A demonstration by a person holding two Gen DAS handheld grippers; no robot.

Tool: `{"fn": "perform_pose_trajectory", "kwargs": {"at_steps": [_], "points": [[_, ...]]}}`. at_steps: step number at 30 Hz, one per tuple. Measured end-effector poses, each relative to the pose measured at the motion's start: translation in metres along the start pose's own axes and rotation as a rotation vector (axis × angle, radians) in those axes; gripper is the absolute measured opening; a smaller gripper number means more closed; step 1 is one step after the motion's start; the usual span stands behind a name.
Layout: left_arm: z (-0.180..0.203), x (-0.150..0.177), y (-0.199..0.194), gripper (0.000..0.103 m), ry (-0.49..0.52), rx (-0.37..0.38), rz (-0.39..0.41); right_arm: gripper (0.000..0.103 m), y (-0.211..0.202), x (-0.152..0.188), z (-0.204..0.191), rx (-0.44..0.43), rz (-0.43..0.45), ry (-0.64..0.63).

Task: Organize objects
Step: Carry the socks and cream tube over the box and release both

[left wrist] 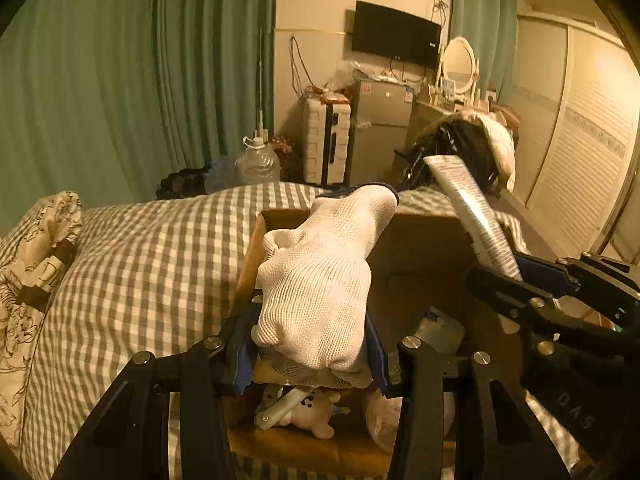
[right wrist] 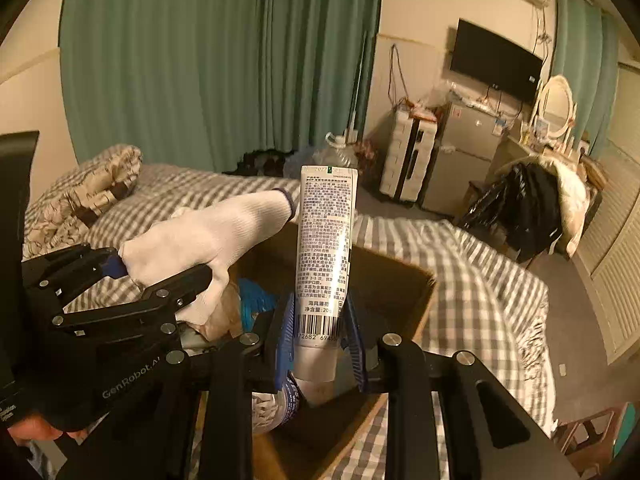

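Note:
My left gripper (left wrist: pixel 310 354) is shut on a white knit glove (left wrist: pixel 320 276), which sticks forward above an open cardboard box (left wrist: pixel 420 240) on the bed. The right wrist view shows the same glove (right wrist: pixel 208 232) held at the left. My right gripper (right wrist: pixel 320 344) is shut on the lower end of a white tube (right wrist: pixel 326 240) with printed text and a barcode, standing upright over the box (right wrist: pixel 416 292). From the left wrist, the tube (left wrist: pixel 472 208) slants up at the right. Inside the box lie a small plush toy (left wrist: pixel 310 412), a plastic bag and other items.
The box rests on a grey checked bedspread (left wrist: pixel 152 264) with a patterned pillow (left wrist: pixel 36 256) at the left. Beyond the bed are green curtains, a water jug (left wrist: pixel 258 164), a white suitcase (left wrist: pixel 326 142), a small fridge, a wall TV and a clothes-covered chair (right wrist: pixel 532 208).

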State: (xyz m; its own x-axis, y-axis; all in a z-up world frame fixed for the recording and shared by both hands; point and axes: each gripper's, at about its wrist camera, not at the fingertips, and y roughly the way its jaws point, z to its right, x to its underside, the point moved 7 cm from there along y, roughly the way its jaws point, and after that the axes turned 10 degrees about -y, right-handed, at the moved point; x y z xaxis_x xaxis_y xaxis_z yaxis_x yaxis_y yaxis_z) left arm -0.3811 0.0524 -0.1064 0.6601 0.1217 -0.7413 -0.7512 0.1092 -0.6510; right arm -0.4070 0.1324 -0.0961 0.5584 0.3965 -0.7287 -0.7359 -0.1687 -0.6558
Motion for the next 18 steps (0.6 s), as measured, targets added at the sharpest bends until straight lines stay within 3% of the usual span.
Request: {"fn": "perform_pose_trajectory", "kwargs": {"at_steps": [13, 16, 18], "points": [[0.003, 0.030, 0.026, 0.048, 0.014, 0.004, -0.109, 0.024, 0.034, 0.031, -0.004, -0.006, -0.105, -0.012], [0.004, 0.030, 0.026, 0.056, 0.018, 0.006, -0.104, 0.025, 0.033, 0.029, -0.002, 0.016, -0.096, -0.008], [0.003, 0.027, 0.025, 0.068, 0.018, 0.003, -0.095, 0.026, 0.032, 0.027, -0.002, 0.025, -0.086, 0.000]]}}
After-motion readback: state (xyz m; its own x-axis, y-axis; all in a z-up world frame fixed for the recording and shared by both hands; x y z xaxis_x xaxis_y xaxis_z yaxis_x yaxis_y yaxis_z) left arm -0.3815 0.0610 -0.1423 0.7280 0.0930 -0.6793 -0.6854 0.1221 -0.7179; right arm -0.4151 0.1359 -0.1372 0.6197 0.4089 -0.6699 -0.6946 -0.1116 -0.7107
